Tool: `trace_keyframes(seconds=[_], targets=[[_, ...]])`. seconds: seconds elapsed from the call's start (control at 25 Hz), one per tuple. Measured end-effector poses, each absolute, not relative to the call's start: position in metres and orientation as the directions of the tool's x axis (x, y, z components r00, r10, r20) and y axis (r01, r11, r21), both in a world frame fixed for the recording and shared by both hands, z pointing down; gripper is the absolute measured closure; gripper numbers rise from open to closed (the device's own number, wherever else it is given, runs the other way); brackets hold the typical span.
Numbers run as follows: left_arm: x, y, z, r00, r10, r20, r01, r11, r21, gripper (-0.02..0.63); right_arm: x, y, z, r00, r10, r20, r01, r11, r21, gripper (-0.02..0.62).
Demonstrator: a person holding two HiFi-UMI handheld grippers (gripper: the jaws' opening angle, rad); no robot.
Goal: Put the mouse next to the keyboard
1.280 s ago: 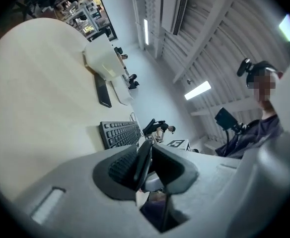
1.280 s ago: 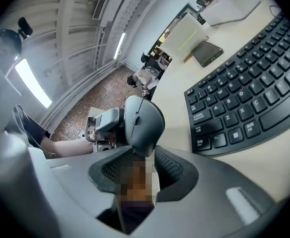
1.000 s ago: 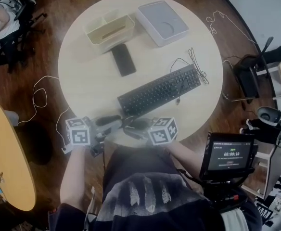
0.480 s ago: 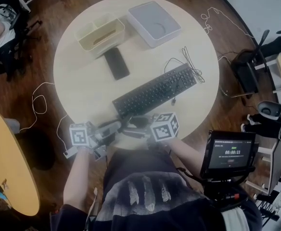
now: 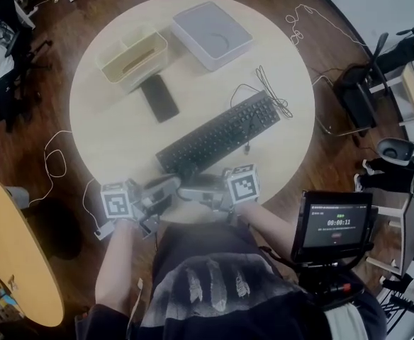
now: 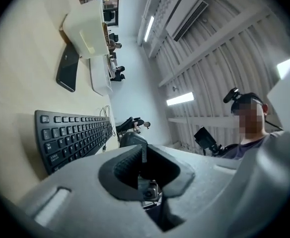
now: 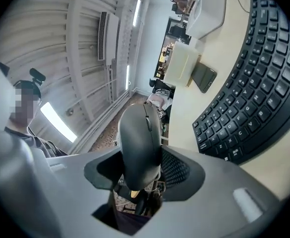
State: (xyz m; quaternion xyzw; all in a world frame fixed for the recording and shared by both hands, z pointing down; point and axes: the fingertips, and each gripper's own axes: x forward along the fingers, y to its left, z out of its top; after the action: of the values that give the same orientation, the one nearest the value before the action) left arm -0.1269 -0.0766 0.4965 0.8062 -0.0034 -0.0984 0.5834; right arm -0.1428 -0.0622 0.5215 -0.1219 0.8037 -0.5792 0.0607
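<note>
I see the mouse (image 7: 140, 143) clamped in my right gripper (image 7: 144, 156). Those jaws have just been closing and now press on its two sides. Its long axis runs straight out along the jaws, and the wheel end points away from the gripper, towards my left. In the head view the mouse (image 5: 201, 183) sits crosswise between my two grippers, over the near edge of the table (image 5: 122, 140) and just in front of the near left end of the keyboard (image 5: 217, 134). In the right gripper view it looks clear of the tabletop, with floor behind it.

My left gripper (image 6: 142, 155) points at the mouse from the other side. Its jaws have just been closing and now meet with nothing between them; the mouse's dark hump (image 6: 131, 139) shows just beyond their tips.

The keyboard lies at a slant across the middle of the table, and its cable (image 5: 271, 94) is looped at the far right end. Past it lie a dark phone (image 5: 159, 98), a beige tray (image 5: 131, 54) and a grey box (image 5: 210, 34).
</note>
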Motion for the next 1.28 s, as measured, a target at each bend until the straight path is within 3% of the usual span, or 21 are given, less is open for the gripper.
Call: trace_keyframes(seconds=[0.2,0.32,0.4,0.48,0.52,0.56,0.64,0.76,0.92,1.0,1.08,1.28], targets=[[-0.115,-0.081,0.505,0.991,-0.132,-0.018,-0.038,-0.415,0.909,0.574,-0.122,-0.067,0.528,-0.935,-0.336,0.114,-0.221,0.301,-0.928,0.383],[-0.111,-0.085,0.509,0.977,-0.169,0.128,-0.197,-0.505,0.840,0.550,-0.106,-0.074,0.526,-0.899,-0.382,0.215,-0.352,0.336,-0.874,0.383],[-0.110,-0.090,0.512,0.944,-0.216,0.249,-0.330,-0.574,0.750,0.487,-0.096,-0.077,0.524,-0.860,-0.406,0.309,-0.466,0.382,-0.798,0.383],[-0.107,-0.097,0.508,0.923,-0.250,0.294,-0.386,-0.596,0.704,0.389,-0.088,-0.081,0.524,-0.812,-0.427,0.399,-0.567,0.413,-0.712,0.383],[-0.103,-0.096,0.501,0.934,-0.237,0.266,-0.356,-0.584,0.729,0.236,-0.085,-0.082,0.525,-0.787,-0.432,0.441,-0.609,0.427,-0.668,0.384],[-0.097,-0.094,0.493,0.951,-0.213,0.226,-0.309,-0.565,0.765,0.152,-0.083,-0.081,0.527,-0.766,-0.433,0.476,-0.641,0.444,-0.627,0.383],[-0.087,-0.088,0.484,0.961,-0.177,0.210,-0.274,-0.571,0.774,0.136,-0.080,-0.078,0.529,-0.724,-0.435,0.535,-0.689,0.474,-0.548,0.385],[-0.064,-0.081,0.483,0.951,-0.152,0.271,-0.303,-0.643,0.703,0.133,-0.077,-0.073,0.532,-0.617,-0.457,0.641,-0.761,0.553,-0.339,0.385],[-0.048,-0.084,0.481,0.943,-0.238,0.235,-0.332,-0.589,0.737,0.138,-0.079,-0.070,0.527,-0.468,-0.526,0.710,-0.763,0.646,-0.024,0.385],[-0.048,-0.079,0.486,0.943,-0.238,0.234,-0.330,-0.564,0.757,0.192,-0.074,-0.071,0.522,-0.412,-0.573,0.708,-0.772,0.632,0.062,0.385],[-0.045,-0.071,0.488,0.950,-0.214,0.228,-0.310,-0.553,0.773,0.360,-0.065,-0.072,0.520,-0.369,-0.605,0.706,-0.776,0.618,0.124,0.385],[-0.016,-0.075,0.478,0.935,-0.251,0.250,-0.352,-0.582,0.733,0.376,-0.040,-0.074,0.509,-0.320,-0.652,0.687,-0.728,0.633,0.262,0.385]])
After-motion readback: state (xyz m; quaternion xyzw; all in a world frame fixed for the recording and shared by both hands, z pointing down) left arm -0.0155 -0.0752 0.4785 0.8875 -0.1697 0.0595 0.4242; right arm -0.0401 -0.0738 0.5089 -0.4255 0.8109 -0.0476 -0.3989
